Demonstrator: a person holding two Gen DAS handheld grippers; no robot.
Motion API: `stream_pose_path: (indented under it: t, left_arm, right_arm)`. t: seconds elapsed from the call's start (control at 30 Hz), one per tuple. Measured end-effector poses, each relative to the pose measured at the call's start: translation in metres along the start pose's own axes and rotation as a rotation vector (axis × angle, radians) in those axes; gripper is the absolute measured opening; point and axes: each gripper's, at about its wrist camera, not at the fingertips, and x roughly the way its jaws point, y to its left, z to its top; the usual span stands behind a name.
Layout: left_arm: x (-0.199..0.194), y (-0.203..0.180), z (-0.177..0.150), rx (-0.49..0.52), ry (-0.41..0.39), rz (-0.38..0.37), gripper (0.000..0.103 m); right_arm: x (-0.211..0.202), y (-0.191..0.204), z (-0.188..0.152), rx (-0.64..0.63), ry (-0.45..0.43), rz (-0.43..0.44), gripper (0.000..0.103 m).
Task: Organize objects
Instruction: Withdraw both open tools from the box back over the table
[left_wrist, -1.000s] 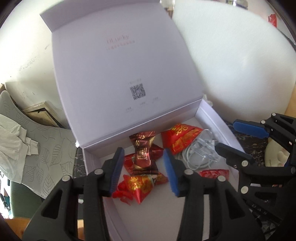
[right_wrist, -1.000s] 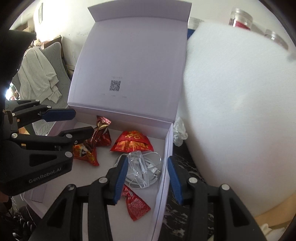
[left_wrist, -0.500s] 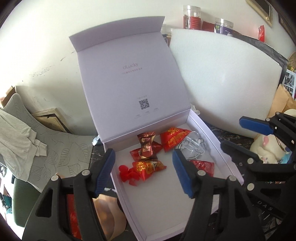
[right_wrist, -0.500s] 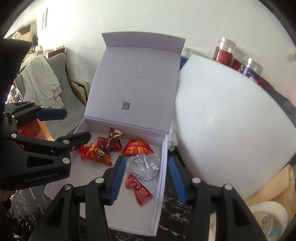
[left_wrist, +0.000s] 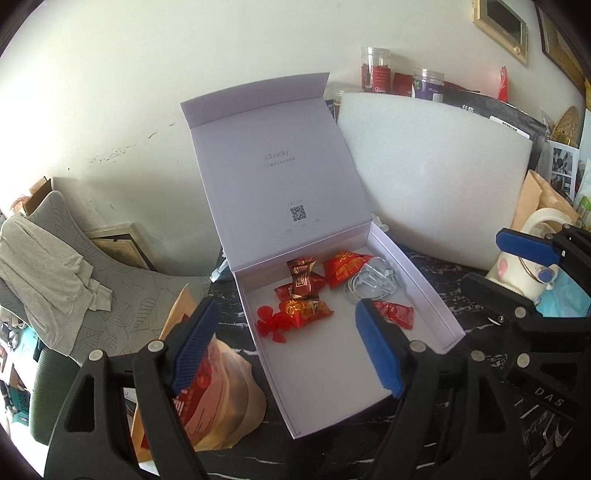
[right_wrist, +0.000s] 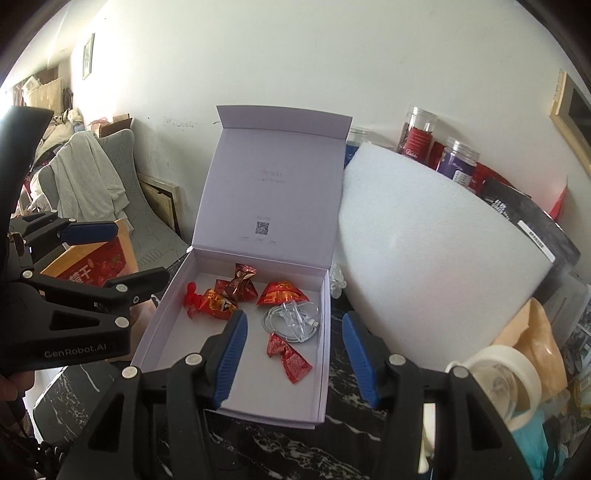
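Observation:
A white gift box (left_wrist: 424, 286) (right_wrist: 325, 332) stands on the dark marble table with its lid upright. Inside lie several red candy wrappers: a dark red one (left_wrist: 301, 280) (right_wrist: 242, 282), a red-gold one (left_wrist: 303, 310) (right_wrist: 212, 304), a red packet (left_wrist: 345, 267) (right_wrist: 282, 293) and a small red packet (left_wrist: 393, 314) (right_wrist: 290, 356). A coiled white cable (left_wrist: 369, 286) (right_wrist: 291, 319) rests by the right wall. My left gripper (left_wrist: 286, 347) (right_wrist: 140, 251) is open and held above the box's left front. My right gripper (right_wrist: 293, 332) (left_wrist: 491, 262) is open over the right front, holding nothing.
A big white foam block (left_wrist: 424, 184) (right_wrist: 424, 240) leans right of the box. An orange snack bag (left_wrist: 218, 387) (right_wrist: 92, 262) sits at its left. Jars (right_wrist: 417, 133) line the wall. A white mug (left_wrist: 517, 273) and a tape roll (right_wrist: 498, 376) crowd the right. A chair with grey cloth (left_wrist: 44, 266) stands left.
Both grippers have drawn back and up from the box, so it looks smaller and whole. The left jaws have spread wider. The contents have not moved.

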Motion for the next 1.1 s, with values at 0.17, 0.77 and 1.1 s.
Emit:
stream_pose_path:
  t: [0.17,0.77,1.1]
  left_arm:
    - [-0.020,0.000,-0.010,0.004,-0.017,0.001,0.080]
    - [-0.060,-0.003,-0.063,0.015,-0.037,-0.006,0.094]
    - [-0.062,-0.006,-0.102,0.025,-0.003,-0.019,0.094]
  right_arm:
    - [-0.020,0.008,-0.010,0.000,-0.009,-0.020,0.054]
    - [-0.068,0.034,-0.061,0.079,-0.014,-0.092,0.061]
    - [-0.083,0.053,-0.098,0.107,-0.001,-0.140,0.061]
